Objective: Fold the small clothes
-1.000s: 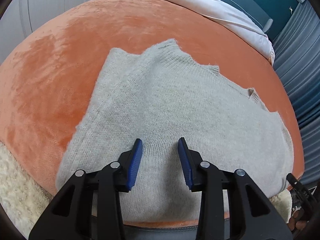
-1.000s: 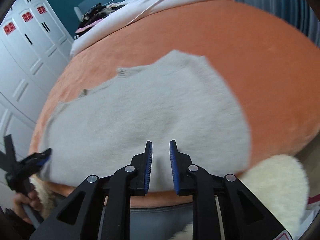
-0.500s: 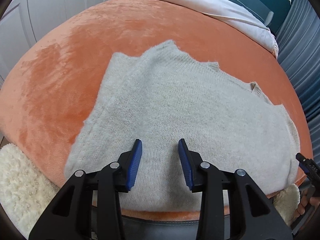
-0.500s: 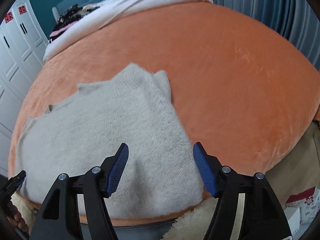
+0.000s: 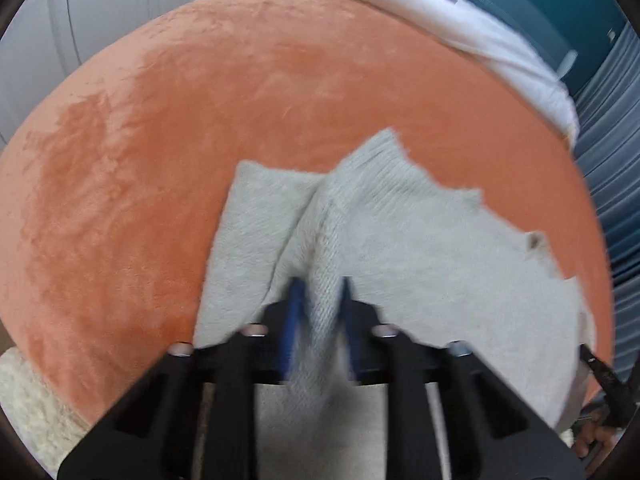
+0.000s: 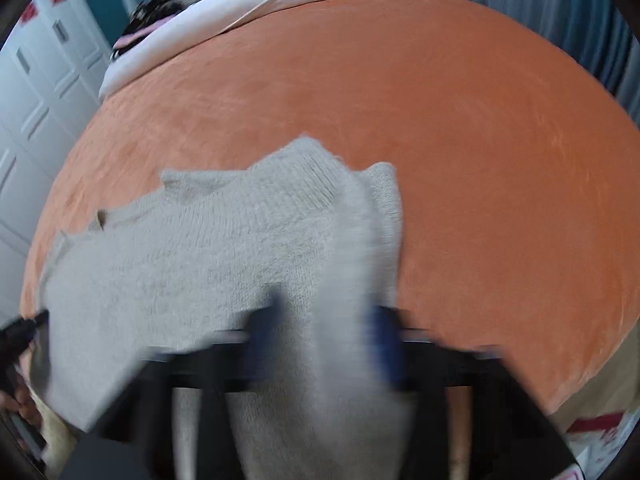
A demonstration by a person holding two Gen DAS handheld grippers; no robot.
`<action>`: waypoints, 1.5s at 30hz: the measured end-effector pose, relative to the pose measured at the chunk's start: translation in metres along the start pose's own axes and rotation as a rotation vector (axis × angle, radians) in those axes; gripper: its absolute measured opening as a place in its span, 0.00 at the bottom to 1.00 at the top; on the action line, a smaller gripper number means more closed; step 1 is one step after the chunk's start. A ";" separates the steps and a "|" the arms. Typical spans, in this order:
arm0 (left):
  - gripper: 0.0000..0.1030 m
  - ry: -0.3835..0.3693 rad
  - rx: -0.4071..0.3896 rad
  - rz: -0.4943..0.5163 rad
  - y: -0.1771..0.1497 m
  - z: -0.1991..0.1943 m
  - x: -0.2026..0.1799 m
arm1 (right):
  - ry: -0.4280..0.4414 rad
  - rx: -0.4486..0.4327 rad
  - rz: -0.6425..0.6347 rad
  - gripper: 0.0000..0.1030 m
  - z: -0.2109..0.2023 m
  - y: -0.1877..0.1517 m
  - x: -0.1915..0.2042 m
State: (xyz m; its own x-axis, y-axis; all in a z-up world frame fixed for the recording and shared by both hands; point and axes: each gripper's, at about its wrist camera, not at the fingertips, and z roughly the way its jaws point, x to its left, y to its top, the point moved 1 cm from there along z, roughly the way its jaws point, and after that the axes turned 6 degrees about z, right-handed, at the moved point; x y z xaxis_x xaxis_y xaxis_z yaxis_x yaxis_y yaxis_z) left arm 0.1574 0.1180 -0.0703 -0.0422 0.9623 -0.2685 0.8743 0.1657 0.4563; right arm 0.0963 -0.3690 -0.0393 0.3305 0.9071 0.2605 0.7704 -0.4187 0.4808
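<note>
The grey sweater (image 5: 420,264) lies on the orange blanket (image 5: 160,160). The left gripper (image 5: 320,300) and right gripper (image 6: 324,320) have just closed, each pinching its near hem.

The pale grey knitted sweater (image 5: 420,264) lies on the near half of the orange plush bedspread (image 5: 160,184), its hem at the near edge, where the left gripper (image 5: 320,300) and, further right, the right gripper (image 6: 324,320) each pinch a ridge of it. Behind, along the far edge, lies a white duvet (image 5: 480,36). A cream fleecy rug (image 5: 28,412) sits below the near left corner.
</note>
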 end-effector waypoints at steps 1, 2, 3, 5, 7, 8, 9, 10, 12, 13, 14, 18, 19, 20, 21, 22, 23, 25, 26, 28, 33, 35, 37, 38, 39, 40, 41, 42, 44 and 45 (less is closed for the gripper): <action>0.07 -0.010 -0.020 -0.008 0.002 -0.007 0.002 | 0.055 -0.056 0.030 0.10 -0.016 0.004 -0.003; 0.07 0.002 -0.039 -0.006 0.003 -0.012 0.004 | 0.061 -0.093 0.049 0.10 -0.027 0.008 -0.007; 0.07 0.021 -0.041 0.002 0.004 -0.012 0.007 | 0.047 -0.124 0.069 0.10 -0.032 0.011 -0.016; 0.07 0.055 -0.004 0.002 0.004 0.001 0.017 | -0.005 -0.061 0.123 0.09 -0.005 0.011 -0.042; 0.08 0.057 0.024 -0.008 -0.003 0.021 0.025 | -0.056 0.105 0.147 0.09 0.045 0.000 -0.062; 0.08 0.069 0.015 0.007 -0.003 0.021 0.023 | -0.045 0.075 0.153 0.12 0.043 -0.002 -0.063; 0.09 0.084 0.013 0.020 -0.002 0.017 0.019 | -0.046 0.058 0.160 0.16 0.032 0.000 -0.060; 0.11 0.088 0.010 0.023 -0.002 0.012 0.015 | -0.036 0.041 0.173 0.23 0.022 0.002 -0.056; 0.18 0.096 0.006 0.017 -0.003 0.000 0.009 | -0.056 -0.031 0.180 0.28 -0.006 0.000 -0.046; 0.23 0.102 -0.007 0.018 -0.006 -0.010 0.005 | -0.060 -0.063 0.149 0.29 -0.019 -0.003 -0.035; 0.27 0.099 -0.027 0.021 -0.008 -0.019 0.001 | -0.044 -0.080 0.114 0.29 -0.029 -0.007 -0.024; 0.45 0.022 -0.027 0.073 -0.035 -0.039 -0.030 | 0.098 -0.024 -0.041 0.29 -0.037 -0.042 0.043; 0.46 0.015 -0.003 0.098 -0.046 -0.036 -0.038 | 0.126 0.011 -0.070 0.29 -0.031 -0.054 0.059; 0.46 0.021 0.016 0.119 -0.053 -0.031 -0.045 | 0.143 0.055 -0.107 0.29 -0.019 -0.069 0.076; 0.46 0.034 0.037 0.136 -0.062 -0.025 -0.049 | 0.137 0.088 -0.140 0.29 -0.008 -0.083 0.088; 0.46 0.054 0.065 0.151 -0.072 -0.017 -0.051 | 0.106 0.121 -0.194 0.29 0.007 -0.099 0.101; 0.46 0.065 0.061 0.164 -0.078 -0.014 -0.053 | 0.049 0.080 -0.260 0.30 0.015 -0.113 0.110; 0.48 0.099 0.033 0.226 -0.086 -0.015 -0.057 | -0.028 0.019 -0.362 0.30 0.011 -0.120 0.126; 0.48 0.102 0.039 0.238 -0.086 -0.017 -0.058 | -0.045 0.024 -0.373 0.30 0.004 -0.118 0.131; 0.47 0.080 0.044 0.204 -0.082 -0.022 -0.053 | 0.068 0.017 -0.328 0.30 -0.021 -0.106 0.131; 0.47 0.079 0.054 0.176 -0.082 -0.020 -0.045 | 0.026 0.137 -0.328 0.29 0.008 -0.126 0.126; 0.47 0.100 0.066 0.197 -0.083 -0.020 -0.050 | 0.045 0.132 -0.300 0.29 0.010 -0.137 0.118; 0.47 0.114 0.070 0.214 -0.084 -0.020 -0.051 | 0.061 0.154 -0.276 0.30 0.000 -0.136 0.121; 0.47 0.117 0.073 0.220 -0.085 -0.021 -0.051 | 0.093 0.156 -0.257 0.30 -0.004 -0.134 0.120; 0.47 0.119 0.071 0.223 -0.086 -0.021 -0.051 | 0.127 0.163 -0.242 0.30 -0.005 -0.134 0.121; 0.47 0.119 0.068 0.223 -0.086 -0.022 -0.051 | 0.128 0.178 -0.242 0.31 -0.002 -0.138 0.122; 0.48 0.119 0.066 0.222 -0.087 -0.021 -0.050 | 0.115 0.194 -0.248 0.31 0.004 -0.140 0.120; 0.48 0.120 0.066 0.221 -0.087 -0.021 -0.050 | 0.098 0.216 -0.258 0.30 0.016 -0.145 0.118; 0.48 0.120 0.067 0.222 -0.087 -0.020 -0.051 | 0.117 0.197 -0.257 0.29 0.015 -0.149 0.117; 0.48 0.118 0.067 0.225 -0.087 -0.020 -0.051 | 0.115 0.202 -0.251 0.29 0.013 -0.147 0.118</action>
State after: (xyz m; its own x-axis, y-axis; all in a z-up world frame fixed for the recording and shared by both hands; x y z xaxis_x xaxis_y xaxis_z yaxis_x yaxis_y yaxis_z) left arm 0.0737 0.0594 -0.0790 0.1038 0.9925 -0.0640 0.8981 -0.0659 0.4348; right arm 0.0292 -0.1998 -0.0895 0.0616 0.9654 0.2533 0.9162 -0.1553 0.3693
